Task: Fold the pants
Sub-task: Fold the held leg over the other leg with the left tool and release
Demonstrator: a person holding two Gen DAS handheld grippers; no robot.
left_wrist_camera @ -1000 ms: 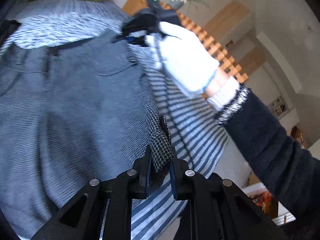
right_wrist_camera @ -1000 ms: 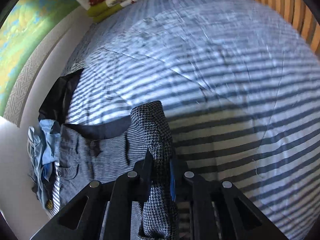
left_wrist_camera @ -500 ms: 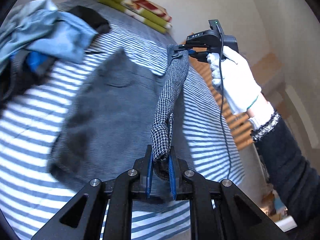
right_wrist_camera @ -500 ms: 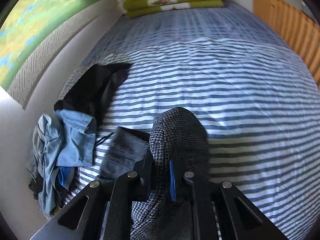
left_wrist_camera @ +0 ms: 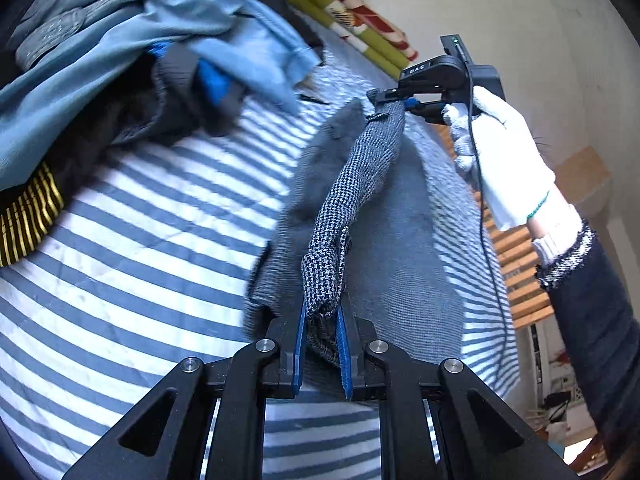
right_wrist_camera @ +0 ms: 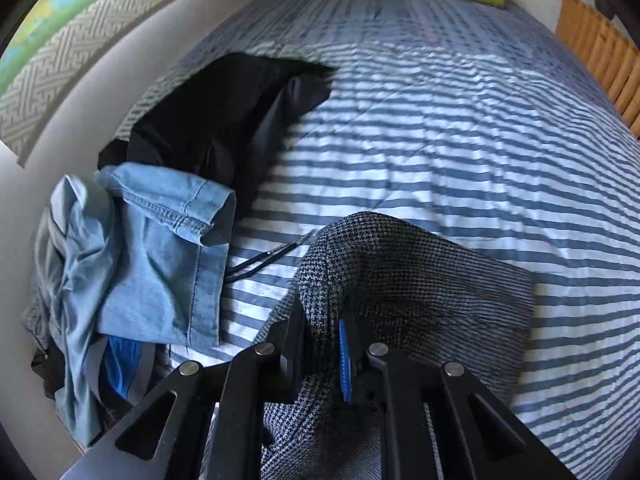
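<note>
Both grippers are pinched down on the pants (left_wrist_camera: 352, 200): the left gripper (left_wrist_camera: 322, 354) has one end of the folded edge, the right gripper (left_wrist_camera: 394, 100) the other, and the rest drapes on the bed (left_wrist_camera: 140, 240). My take: keep that edge taut and level between the two, then lay it down so the layers line up, no twist. Fabric's a small houndstooth weave, grey, looks soft and a bit thick. Bed cover is blue-white striped; a denim pile (right_wrist_camera: 152, 248) sits just beside, so steer clear.
</note>
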